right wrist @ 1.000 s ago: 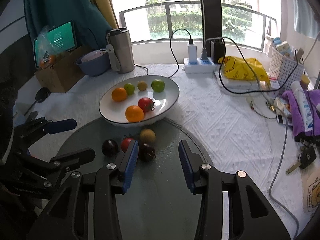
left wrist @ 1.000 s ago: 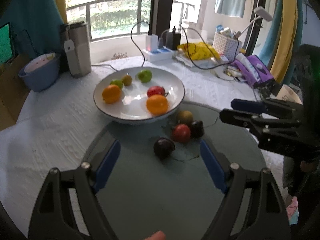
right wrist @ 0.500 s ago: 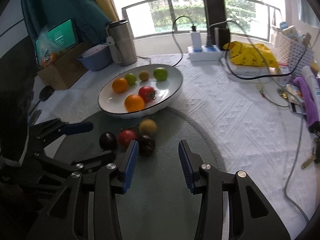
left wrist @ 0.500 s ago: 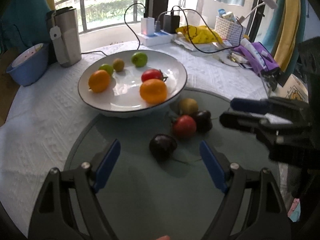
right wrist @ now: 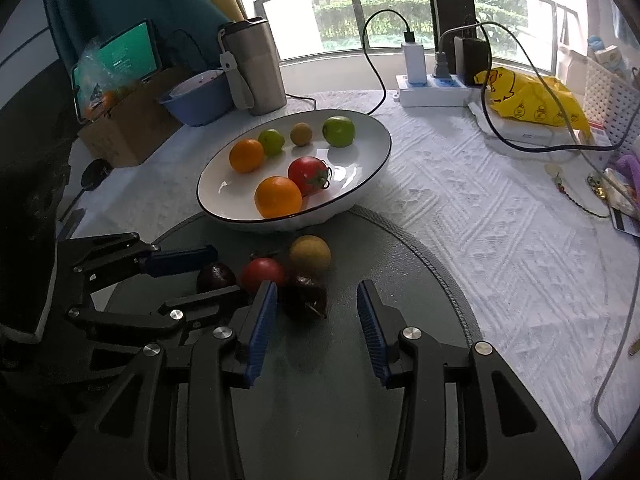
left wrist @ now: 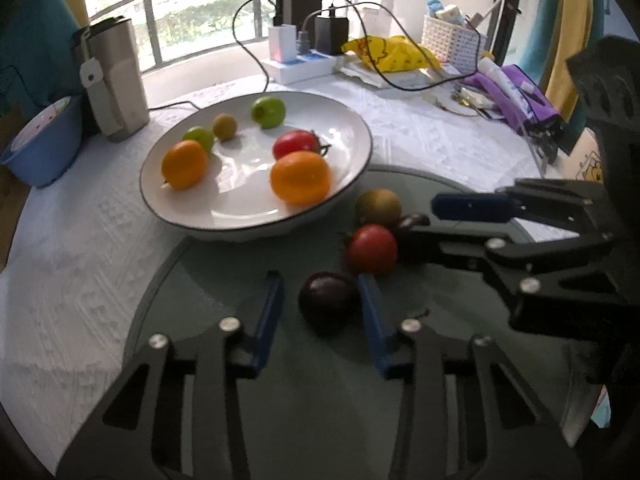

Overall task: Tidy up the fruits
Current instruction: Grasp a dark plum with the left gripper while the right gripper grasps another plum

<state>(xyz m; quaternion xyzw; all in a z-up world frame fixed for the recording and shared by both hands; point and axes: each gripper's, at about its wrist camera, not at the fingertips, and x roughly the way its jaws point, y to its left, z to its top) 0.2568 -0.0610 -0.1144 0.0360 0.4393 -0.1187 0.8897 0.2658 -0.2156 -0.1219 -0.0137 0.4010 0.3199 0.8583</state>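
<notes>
Plum [left wrist: 329,300] is sitting between the closing jaws of the left gripper [left wrist: 320,308], the right pad already at its skin, the left pad just apart. It is lying on the glass mat [left wrist: 280,400], on the near side of the bowl [left wrist: 360,168]. A tomato [left wrist: 372,248] is crowding it just beyond. The right gripper [right wrist: 316,312], half open and holding nothing, is straddling a second plum [right wrist: 304,295]. A brown fruit [right wrist: 310,255] is resting nearest the bowl.
</notes>
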